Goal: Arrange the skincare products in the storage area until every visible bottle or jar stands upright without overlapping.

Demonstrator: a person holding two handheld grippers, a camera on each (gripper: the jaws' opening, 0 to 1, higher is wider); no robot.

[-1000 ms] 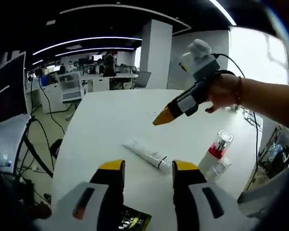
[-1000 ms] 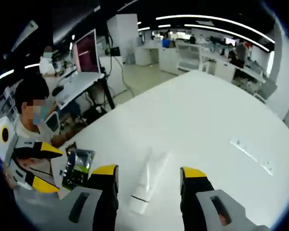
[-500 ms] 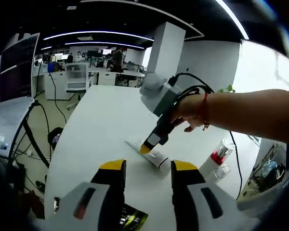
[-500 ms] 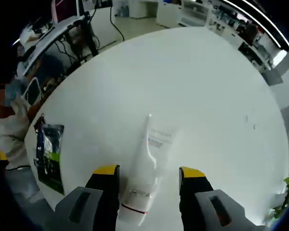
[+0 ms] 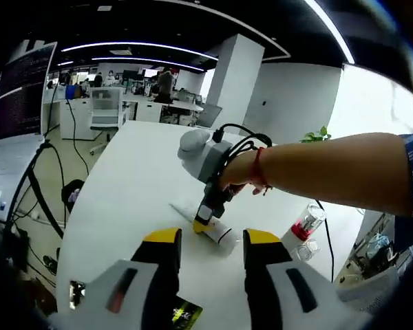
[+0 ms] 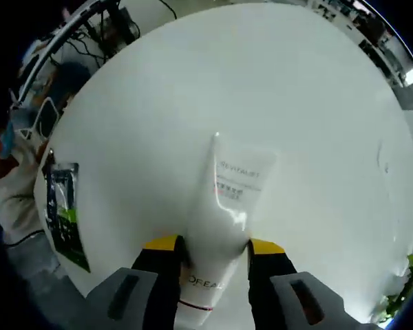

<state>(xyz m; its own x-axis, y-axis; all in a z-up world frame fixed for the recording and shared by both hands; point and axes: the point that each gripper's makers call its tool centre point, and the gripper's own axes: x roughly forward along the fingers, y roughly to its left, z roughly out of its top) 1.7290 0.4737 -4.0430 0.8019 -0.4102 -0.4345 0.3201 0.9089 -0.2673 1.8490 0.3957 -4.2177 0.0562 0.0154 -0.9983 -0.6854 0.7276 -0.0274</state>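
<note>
A white tube (image 6: 227, 199) lies flat on the white table (image 6: 316, 103). My right gripper (image 6: 213, 245) is shut on it, both yellow-tipped jaws pressing its sides near the cap end. In the left gripper view the right gripper (image 5: 204, 221) points down onto the tube (image 5: 219, 234), held by a person's hand. My left gripper (image 5: 212, 239) hovers open just short of the tube, with nothing between its jaws. A clear bottle with a red band (image 5: 305, 223) stands upright to the right. A small clear jar (image 5: 305, 251) sits just in front of it.
A dark green sachet (image 6: 60, 220) lies near the table's edge, also seen as the sachet (image 5: 175, 316) below my left jaws. A person (image 6: 10, 172) sits beyond that edge. Desks, chairs and cables fill the office around the table.
My right gripper has come down over the tube and its jaws have closed in on the tube's sides. The left gripper has held its place, still open.
</note>
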